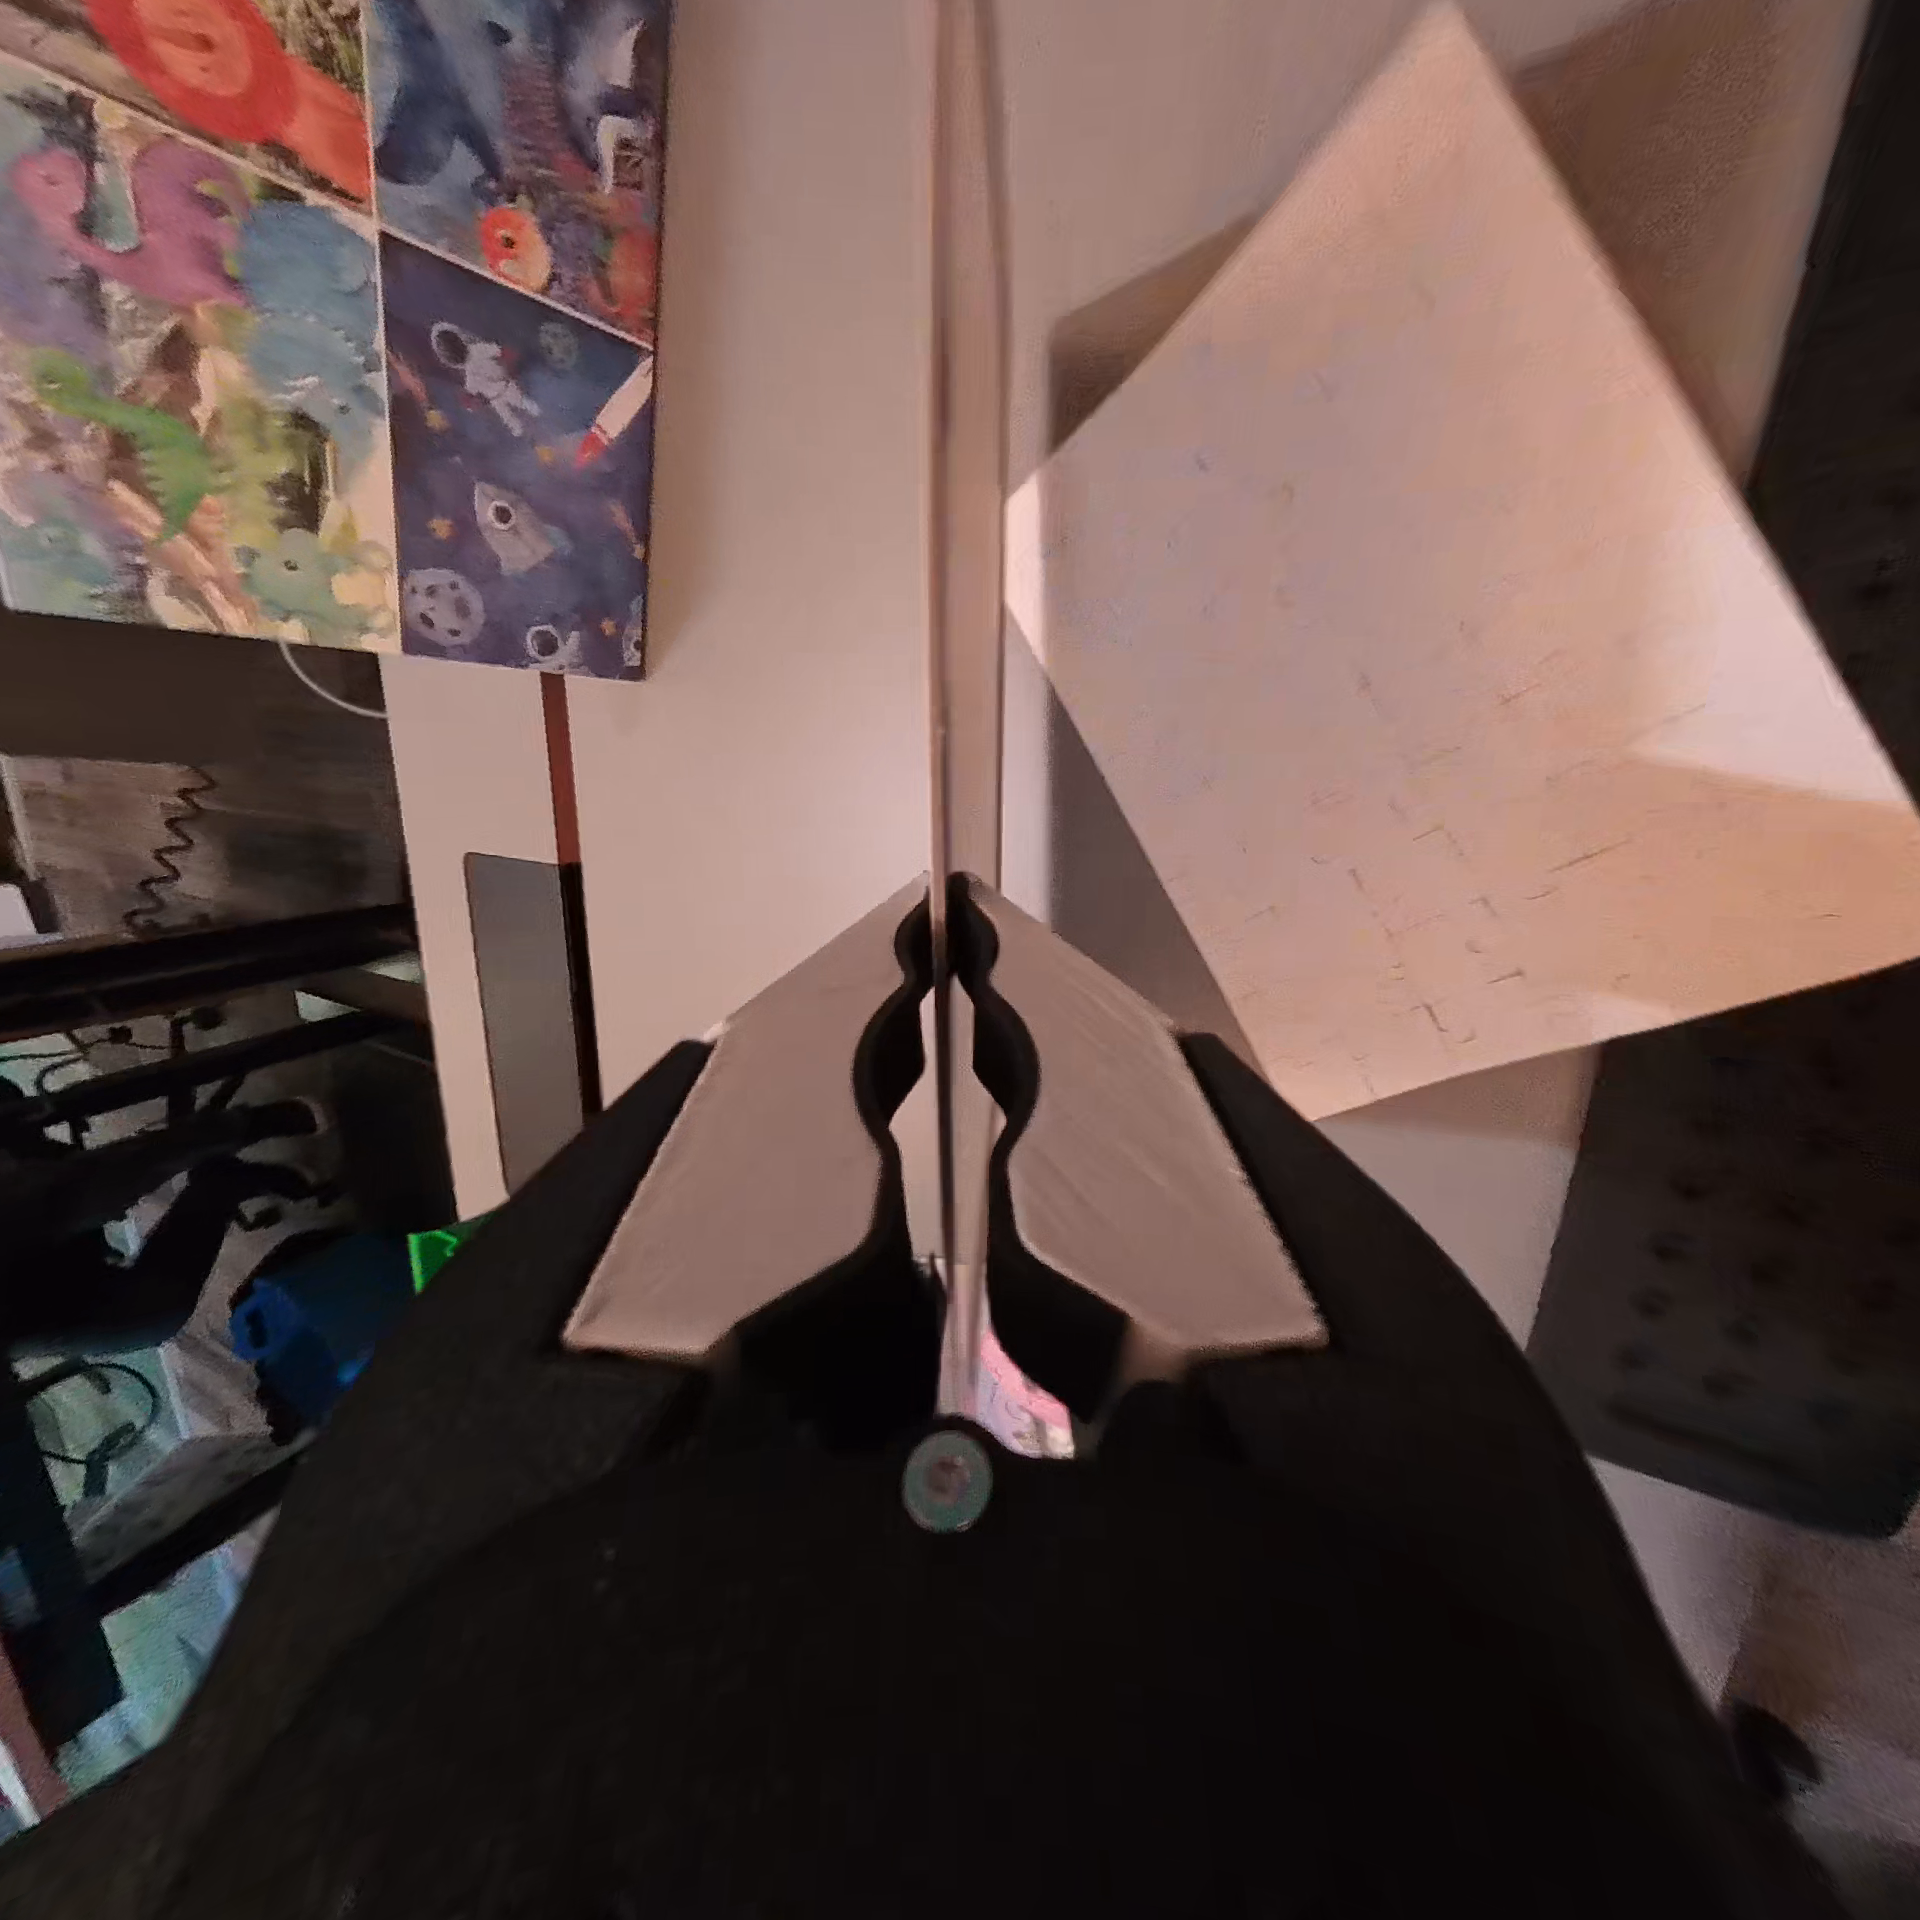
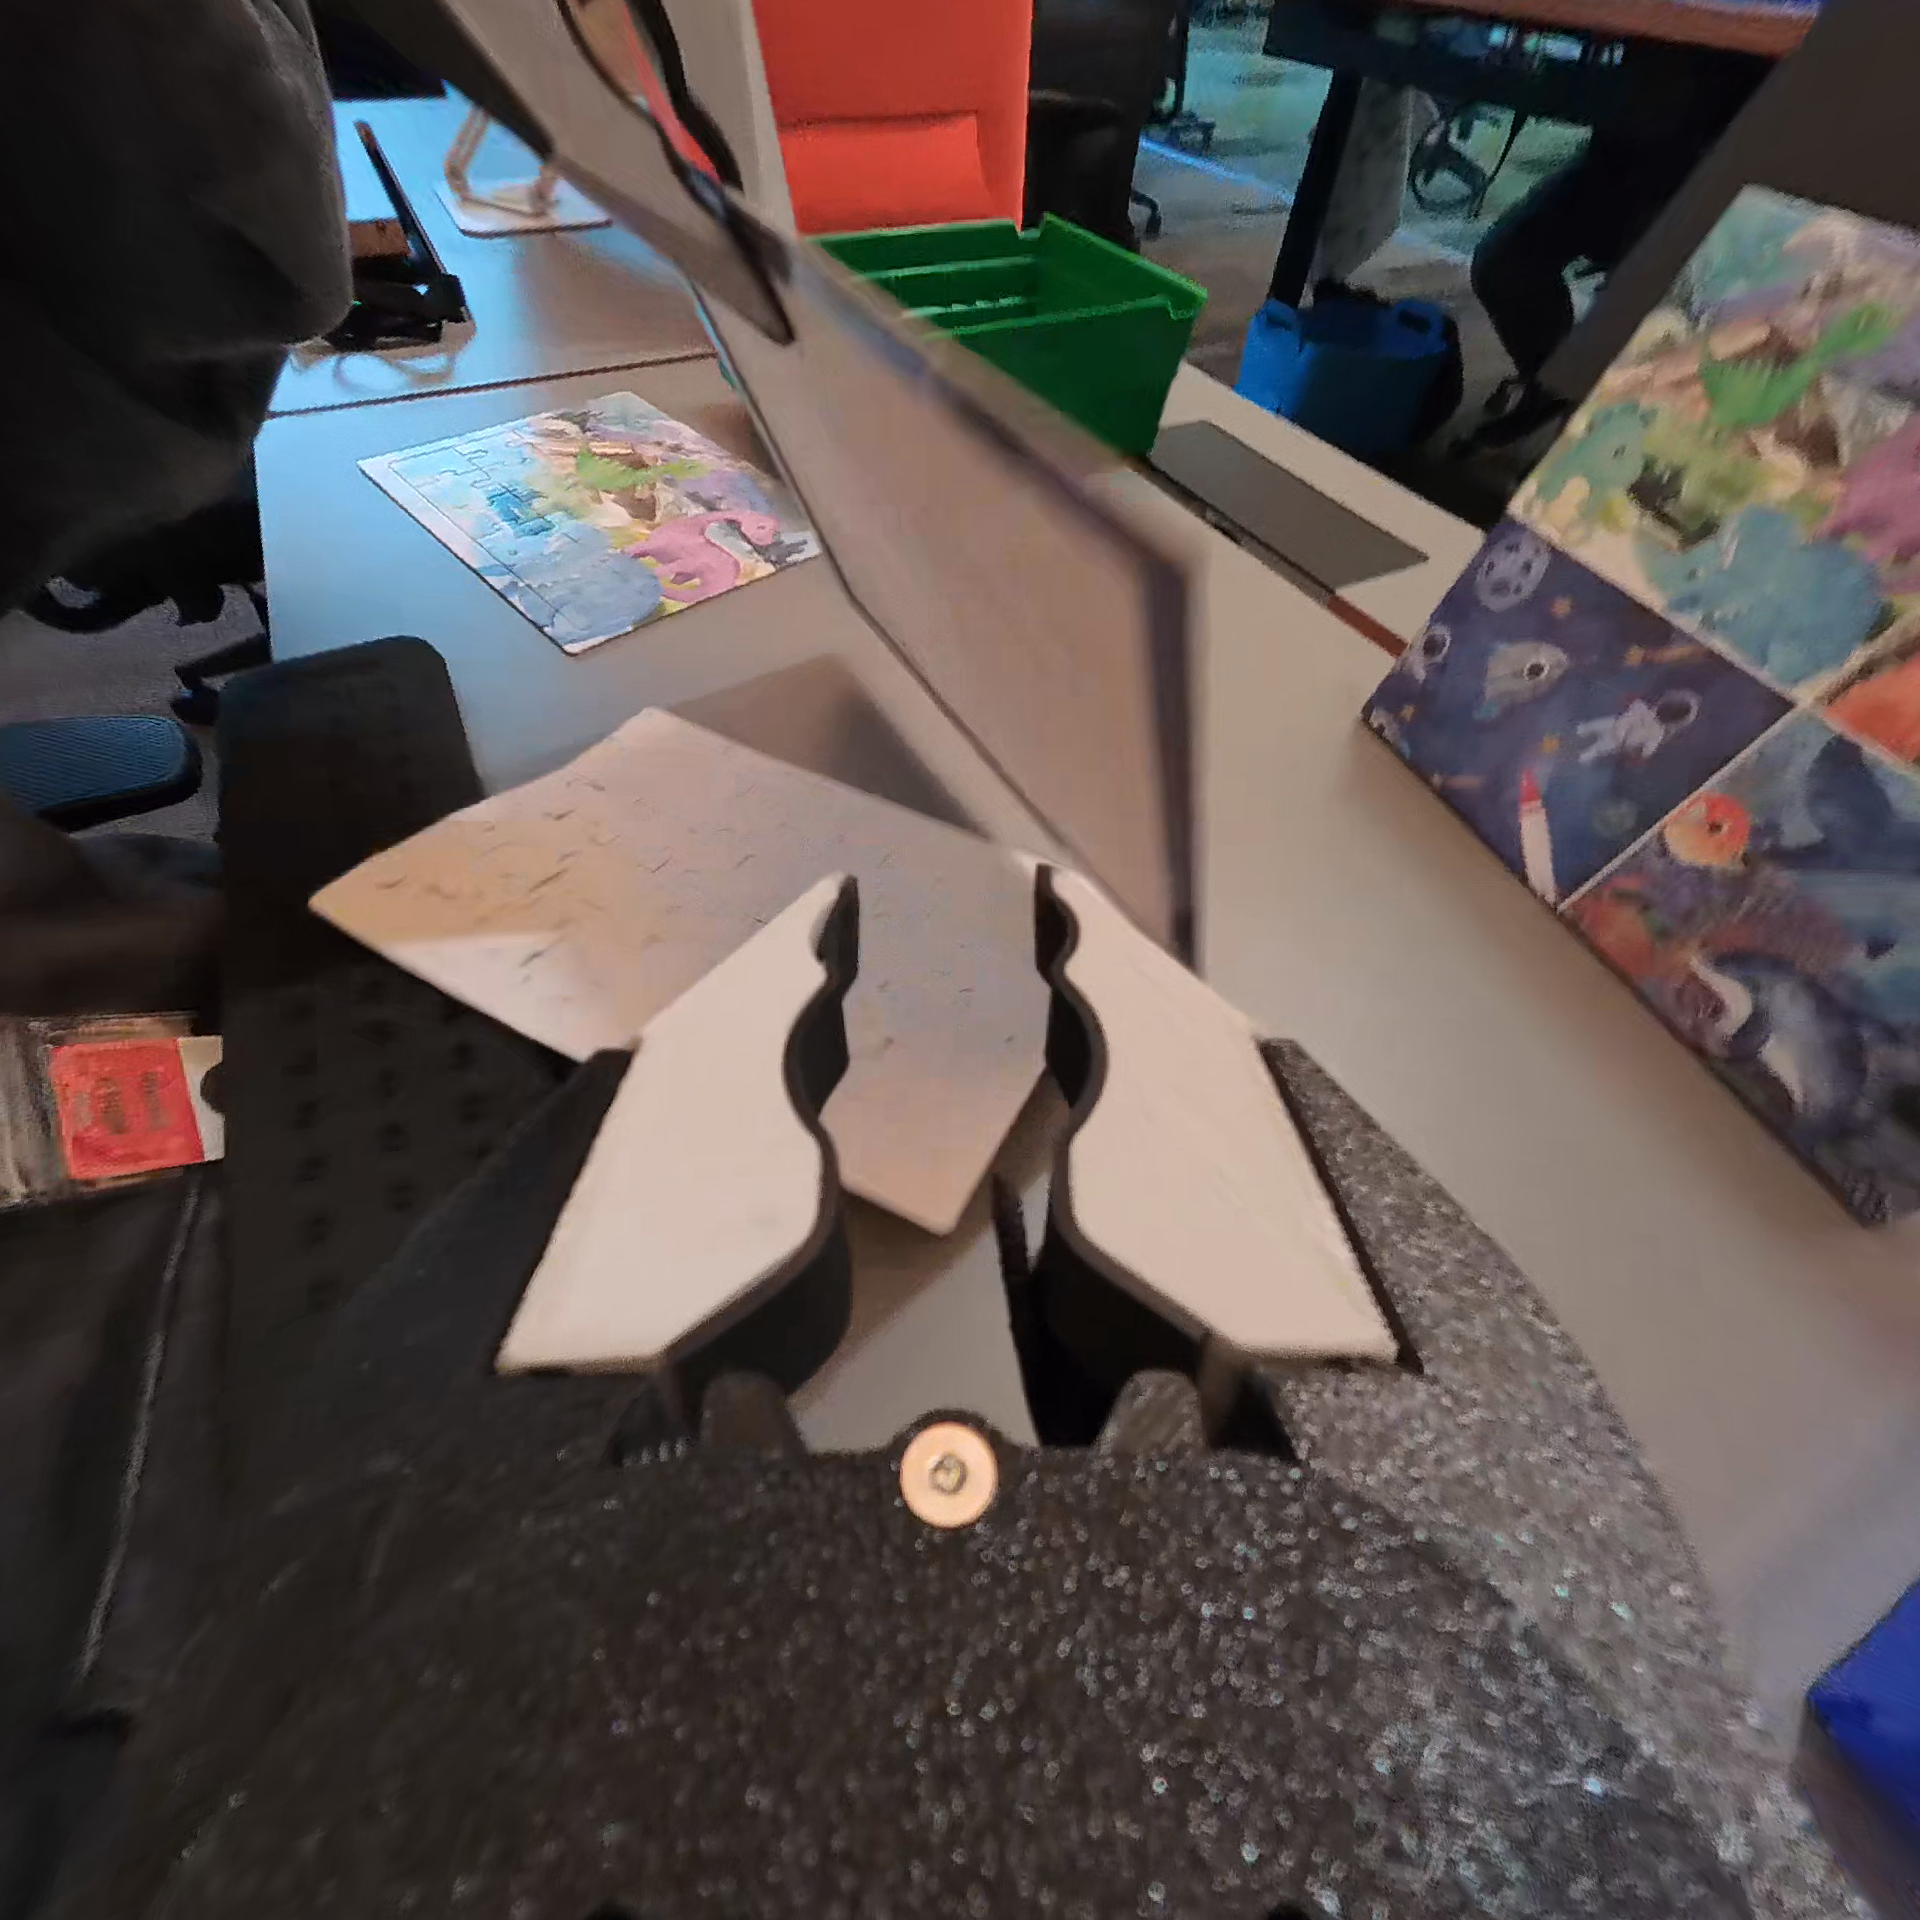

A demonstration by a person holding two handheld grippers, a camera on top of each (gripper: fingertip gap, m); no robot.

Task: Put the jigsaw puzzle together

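My left gripper is shut on a thin flat board, which shows edge-on and runs up out of the frame. In the right wrist view the same board slants across, grey side showing, above the table. A pale puzzle sheet lies face down on the table; it also shows in the left wrist view. My right gripper is open and empty just above this sheet. An assembled dinosaur puzzle lies farther back.
The colourful puzzle box stands at the right and shows in the left wrist view. A green bin and an orange chair are behind. A dark flat plate lies on the table. A black perforated pad overlaps the table's left edge. Across from one pair of fingers to the other is roughly 20 cm.
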